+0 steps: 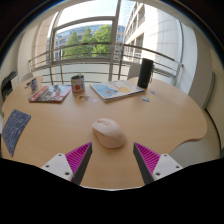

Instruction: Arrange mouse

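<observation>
While resting on wooden worktop [150, 125] just ahead of parted fingers of hand-held gripper [112, 157]: white mouse [108, 131]. Likely light, rigid, smooth-shelled, slippery; best pinched across its flanks.

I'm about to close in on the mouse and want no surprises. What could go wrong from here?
The mouse lies just ahead of the open gripper, not yet between the fingers; closing now would likely catch nothing. Its rounded, smooth top could let it squirt forward when pinched, sliding across the bare table. A hard push onward might send it toward the cup and the papers beyond.
</observation>
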`<state>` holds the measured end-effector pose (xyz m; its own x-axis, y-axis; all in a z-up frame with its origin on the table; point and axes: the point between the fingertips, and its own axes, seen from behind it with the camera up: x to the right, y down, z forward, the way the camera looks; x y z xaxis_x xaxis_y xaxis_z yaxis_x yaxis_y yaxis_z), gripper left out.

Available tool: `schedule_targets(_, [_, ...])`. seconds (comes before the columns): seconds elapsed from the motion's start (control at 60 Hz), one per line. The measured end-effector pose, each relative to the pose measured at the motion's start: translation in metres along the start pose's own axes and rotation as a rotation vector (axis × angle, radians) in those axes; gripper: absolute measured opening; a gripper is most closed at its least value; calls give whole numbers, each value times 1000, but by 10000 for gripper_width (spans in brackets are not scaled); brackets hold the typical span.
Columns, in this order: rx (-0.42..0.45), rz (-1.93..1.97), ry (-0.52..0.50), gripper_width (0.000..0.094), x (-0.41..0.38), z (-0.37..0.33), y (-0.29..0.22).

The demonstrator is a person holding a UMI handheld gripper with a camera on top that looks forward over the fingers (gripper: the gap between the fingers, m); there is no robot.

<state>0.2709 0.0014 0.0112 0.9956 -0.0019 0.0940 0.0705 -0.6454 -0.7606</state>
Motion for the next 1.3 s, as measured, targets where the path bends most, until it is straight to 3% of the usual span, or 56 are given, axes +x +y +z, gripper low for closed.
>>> schedule_targets(0.333, [15, 0, -31, 832, 12, 79, -36])
schedule_targets(0.4, [15, 28, -38, 774, 12, 86, -38])
schedule_targets(0.5, [34, 40, -48, 570, 11, 95, -44])
schedule_targets(0.75, [80, 1, 2, 444, 11, 96, -52])
schedule_targets(0.917, [84, 20, 83, 431, 11, 76, -62])
schedule_targets(1.133, [305, 135, 236, 432, -19, -49, -172])
schedule_targets(1.3, [486, 203, 277, 431, -111, -163, -254])
